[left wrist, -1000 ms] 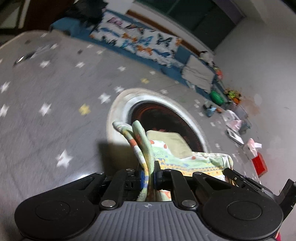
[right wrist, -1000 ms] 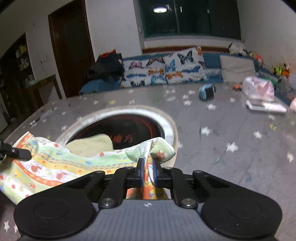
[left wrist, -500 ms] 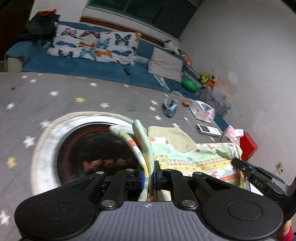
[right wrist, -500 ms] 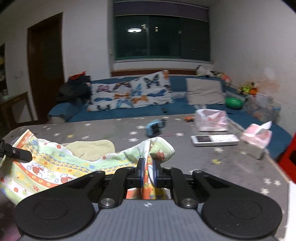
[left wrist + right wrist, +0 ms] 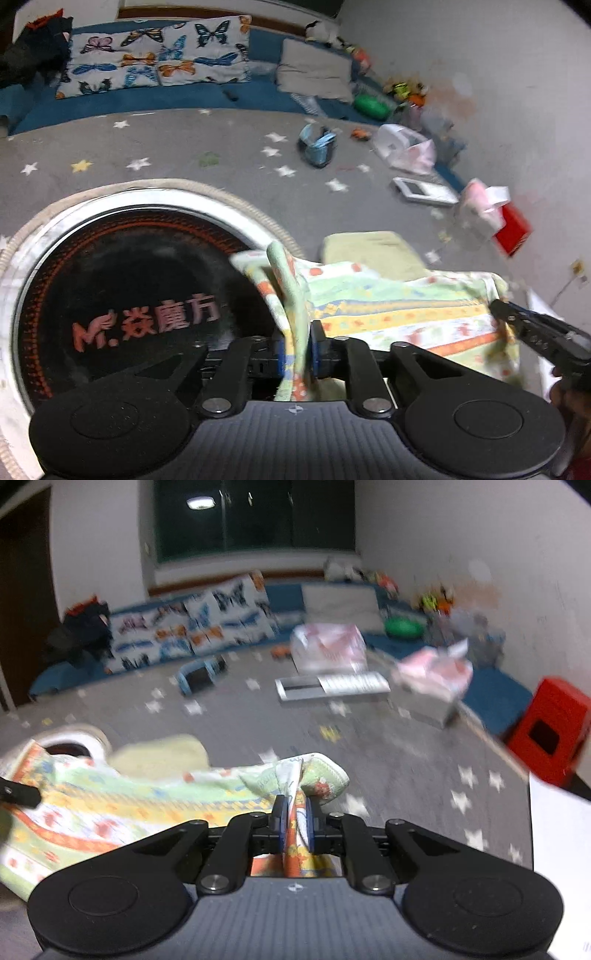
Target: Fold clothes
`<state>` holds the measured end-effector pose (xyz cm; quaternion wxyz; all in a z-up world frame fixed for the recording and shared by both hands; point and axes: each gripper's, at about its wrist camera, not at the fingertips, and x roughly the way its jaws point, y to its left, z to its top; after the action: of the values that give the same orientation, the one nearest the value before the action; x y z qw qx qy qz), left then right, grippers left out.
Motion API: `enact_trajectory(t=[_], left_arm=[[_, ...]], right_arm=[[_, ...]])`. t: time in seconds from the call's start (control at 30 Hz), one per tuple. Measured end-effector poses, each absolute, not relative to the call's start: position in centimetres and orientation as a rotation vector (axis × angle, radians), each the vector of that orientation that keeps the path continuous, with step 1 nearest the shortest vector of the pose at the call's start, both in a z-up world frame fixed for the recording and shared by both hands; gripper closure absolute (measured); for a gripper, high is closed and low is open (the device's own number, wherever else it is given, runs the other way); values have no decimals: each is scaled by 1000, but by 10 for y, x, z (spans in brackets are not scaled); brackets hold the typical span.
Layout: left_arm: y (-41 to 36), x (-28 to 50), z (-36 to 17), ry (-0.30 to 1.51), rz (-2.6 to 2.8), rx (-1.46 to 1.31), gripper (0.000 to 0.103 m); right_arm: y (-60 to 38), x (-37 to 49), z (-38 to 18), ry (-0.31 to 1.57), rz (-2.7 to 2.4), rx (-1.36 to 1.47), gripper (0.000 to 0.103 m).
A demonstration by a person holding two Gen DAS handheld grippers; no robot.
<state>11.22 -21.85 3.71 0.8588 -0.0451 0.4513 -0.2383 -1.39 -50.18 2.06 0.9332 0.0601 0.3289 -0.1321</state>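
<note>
The left tongs [image 5: 297, 349] are clamped on one bunched corner of the cloth [image 5: 388, 306], and the right tongs [image 5: 294, 825] on another. The cloth hangs stretched between them above the grey worktop [image 5: 229, 147], with a black round plate [image 5: 122, 295] left of the left tongs.

a home living room: butterfly cushions [image 5: 155, 55], star-print table [image 5: 221, 147].

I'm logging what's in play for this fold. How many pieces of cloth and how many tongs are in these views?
Patterned green-and-orange striped cloth: 1
Plain pale yellow-green folded cloth: 1
Tongs, left tongs and right tongs, each clamped on the patterned cloth: 2
Total: 4
</note>
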Motion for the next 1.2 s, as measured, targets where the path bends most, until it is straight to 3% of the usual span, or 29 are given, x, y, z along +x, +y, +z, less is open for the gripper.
enact_trajectory(t=[0.33, 0.8, 1.2], left_arm=[[-227, 119, 57, 880, -527, -90, 84], [-271, 149, 21, 954, -592, -97, 82], [-251, 70, 42, 921, -709, -11, 82]], right_arm=[[-501, -3, 30, 654, -174, 141, 91], [-482, 40, 6, 701, -79, 153, 90], [-422, -19, 26, 679, 123, 37, 78]])
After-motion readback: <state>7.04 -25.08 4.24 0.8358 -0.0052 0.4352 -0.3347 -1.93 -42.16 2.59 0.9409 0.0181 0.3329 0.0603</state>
